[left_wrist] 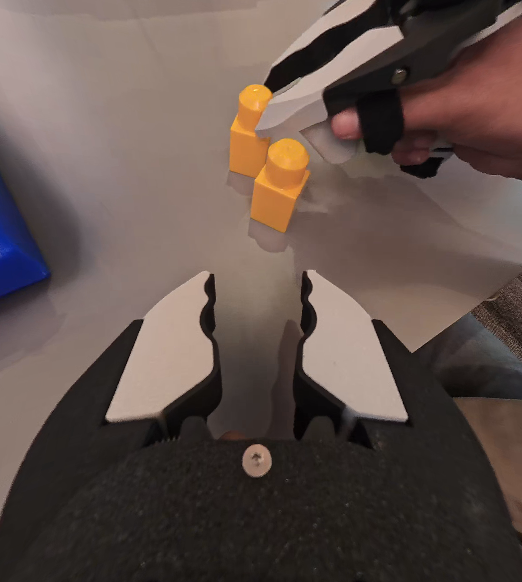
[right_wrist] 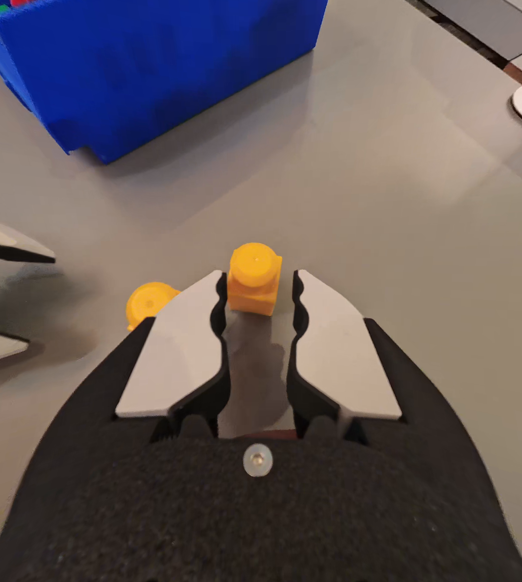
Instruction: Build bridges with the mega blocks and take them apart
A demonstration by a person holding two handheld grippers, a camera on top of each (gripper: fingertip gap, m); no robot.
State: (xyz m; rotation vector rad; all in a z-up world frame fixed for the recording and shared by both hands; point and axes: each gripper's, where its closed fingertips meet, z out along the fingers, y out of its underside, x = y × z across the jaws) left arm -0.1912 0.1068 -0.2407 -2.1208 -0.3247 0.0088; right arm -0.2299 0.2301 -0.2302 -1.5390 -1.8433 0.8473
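Two yellow single-stud blocks [left_wrist: 270, 192] [left_wrist: 247, 138] upright, unjoined, no span; we judge building barely begun. Left gripper [left_wrist: 256, 274] and right gripper [right_wrist: 258, 274]: jaws apart, empty.

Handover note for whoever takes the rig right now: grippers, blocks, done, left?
Left gripper: open, empty, short of the blocks.
Right gripper: open, holding nothing, its fingers either side of the far yellow block.
Blocks: far one and near yellow block stand upright, apart, on the grey table. More blocks are in the blue bin.
Done: two single posts stand.
Left: no span across them yet; add it, then take everything apart.
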